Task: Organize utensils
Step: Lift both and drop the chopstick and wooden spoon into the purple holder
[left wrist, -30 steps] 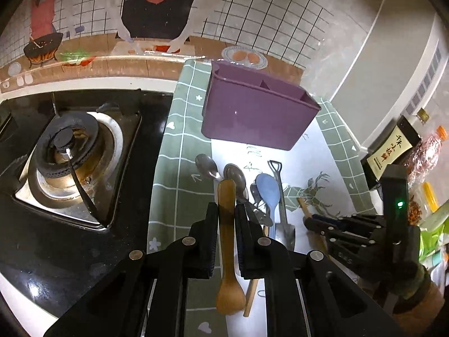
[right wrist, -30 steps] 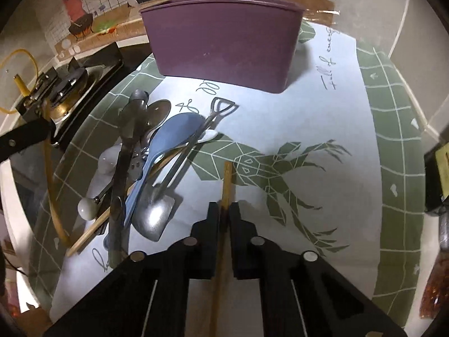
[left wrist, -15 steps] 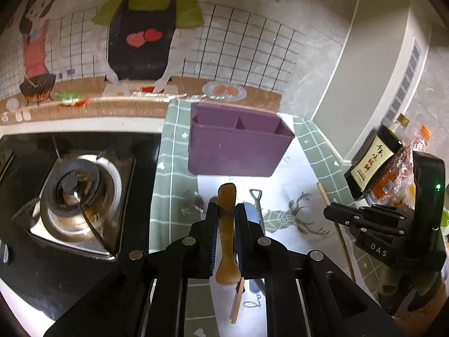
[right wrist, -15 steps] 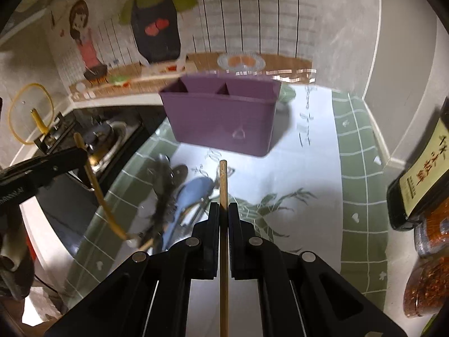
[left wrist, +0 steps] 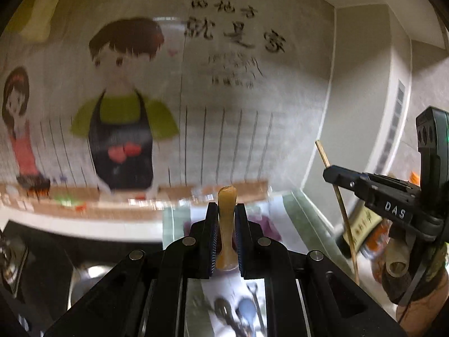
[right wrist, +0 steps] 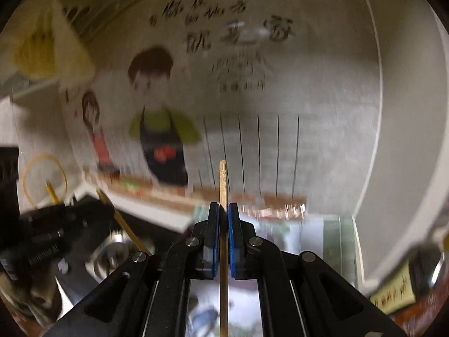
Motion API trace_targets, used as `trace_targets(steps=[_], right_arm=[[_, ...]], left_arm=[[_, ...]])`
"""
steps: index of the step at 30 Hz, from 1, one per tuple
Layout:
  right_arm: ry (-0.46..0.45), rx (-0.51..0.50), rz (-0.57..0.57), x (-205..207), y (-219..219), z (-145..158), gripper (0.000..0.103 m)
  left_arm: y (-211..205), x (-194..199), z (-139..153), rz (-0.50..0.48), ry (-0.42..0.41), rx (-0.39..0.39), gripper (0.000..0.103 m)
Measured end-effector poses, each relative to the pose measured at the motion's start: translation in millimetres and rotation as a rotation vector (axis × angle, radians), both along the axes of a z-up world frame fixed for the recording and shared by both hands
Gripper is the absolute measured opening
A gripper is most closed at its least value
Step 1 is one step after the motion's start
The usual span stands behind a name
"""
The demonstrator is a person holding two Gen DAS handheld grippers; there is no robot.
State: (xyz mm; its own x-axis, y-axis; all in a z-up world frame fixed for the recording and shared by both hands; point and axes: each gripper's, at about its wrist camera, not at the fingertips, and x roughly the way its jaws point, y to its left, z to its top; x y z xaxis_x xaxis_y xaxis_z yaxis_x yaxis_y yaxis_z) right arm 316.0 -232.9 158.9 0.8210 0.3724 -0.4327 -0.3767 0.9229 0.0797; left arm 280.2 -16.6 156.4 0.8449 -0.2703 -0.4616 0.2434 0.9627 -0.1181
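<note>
My left gripper point(left wrist: 226, 210) is shut on a wooden spoon point(left wrist: 226, 224), whose handle end sticks up past the fingertips. My right gripper point(right wrist: 223, 210) is shut on a thin wooden chopstick point(right wrist: 223, 185), which runs straight up between the blue pads. In the left wrist view the right gripper point(left wrist: 331, 172) shows at the right, with the chopstick point(left wrist: 341, 205) slanting through it. In the right wrist view the left gripper point(right wrist: 92, 205) appears blurred at the left, with the spoon point(right wrist: 123, 224) in it. The purple organizer point(left wrist: 268, 229) is mostly hidden behind the left fingers. Remaining utensils point(left wrist: 241, 311) lie blurred below.
A wall with cartoon cook stickers point(left wrist: 123, 129) fills the background. The gas stove point(left wrist: 11, 258) sits lower left. A dark sauce bottle point(left wrist: 362, 224) and snack packets point(left wrist: 376, 238) stand at the right by the wall. The green checked mat point(right wrist: 336, 241) covers the counter.
Both grippers have risen high off the counter and tilted upward, carrying the spoon and the chopstick. The organizer and utensil pile have dropped toward the bottom of both views.
</note>
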Motion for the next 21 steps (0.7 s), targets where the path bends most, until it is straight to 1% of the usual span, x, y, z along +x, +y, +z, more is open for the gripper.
trace_targets(steps=[2, 5, 10, 13, 16, 18, 21], right_arm=[[-0.023, 0.033, -0.009, 18.4, 1.2, 3.3, 0.005], [-0.045, 0.054, -0.033, 45.2, 6.6, -4.4, 0.005], [-0.028, 0.089, -0.083, 85.7, 9.5, -33.9, 0.005], [-0.025, 0.082, -0.12, 103.7, 11.4, -42.2, 0.005], [-0.028, 0.087, -0.128, 116.1, 10.8, -43.4, 0.005], [-0.043, 0.073, -0.132, 120.2, 13.0, -45.1, 0.005], [-0.032, 0.049, -0.13, 124.2, 18.0, -59.1, 0.005]], left_arm=[[0.1, 17.4, 4.4, 0.01, -0.008, -0.002, 0.012], [2.2, 43.5, 1.7, 0.024, 0.002, -0.013, 0.012], [1.6, 77.6, -23.2, 0.03, 0.052, -0.018, 0.012], [2.4, 93.1, -40.8, 0.021, 0.086, -0.02, 0.012], [3.8, 103.9, -53.2, 0.019, 0.105, -0.026, 0.012], [5.5, 110.4, -60.1, 0.019, 0.121, -0.037, 0.012], [6.0, 117.9, -75.2, 0.019, 0.154, -0.038, 0.012]])
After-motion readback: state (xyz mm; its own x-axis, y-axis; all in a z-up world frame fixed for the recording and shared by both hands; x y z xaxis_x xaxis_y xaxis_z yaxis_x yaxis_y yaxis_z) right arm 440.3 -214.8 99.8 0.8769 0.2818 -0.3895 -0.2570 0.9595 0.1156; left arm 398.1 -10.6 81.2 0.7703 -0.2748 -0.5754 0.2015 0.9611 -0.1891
